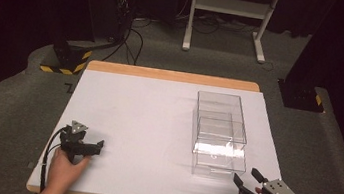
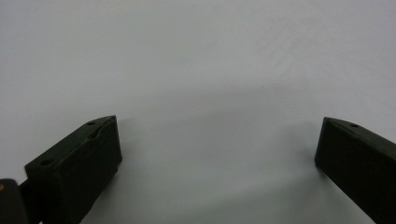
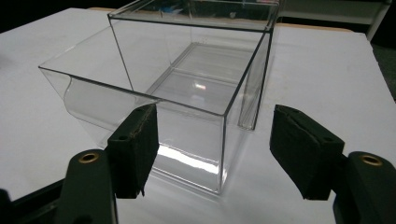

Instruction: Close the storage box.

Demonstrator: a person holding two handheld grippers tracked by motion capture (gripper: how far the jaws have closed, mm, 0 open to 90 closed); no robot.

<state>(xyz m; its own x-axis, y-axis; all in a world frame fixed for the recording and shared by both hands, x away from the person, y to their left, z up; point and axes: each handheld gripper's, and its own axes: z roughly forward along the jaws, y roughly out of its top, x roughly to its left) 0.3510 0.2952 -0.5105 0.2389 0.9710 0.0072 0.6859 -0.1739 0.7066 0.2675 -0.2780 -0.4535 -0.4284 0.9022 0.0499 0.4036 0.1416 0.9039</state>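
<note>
My right gripper (image 1: 250, 182) sat at the near right corner of the table (image 1: 121, 120), jaws spread wide and holding nothing, aimed at the clear plastic box (image 3: 187, 93) just ahead of them. My left gripper (image 1: 92, 147) rested near the near left edge, well apart from the box, jaws likewise wide over bare white tabletop. The box stood on the right half of the table, its drawer-like inner part (image 1: 217, 158) drawn out toward me from the outer shell (image 1: 221, 111) farther back.
</note>
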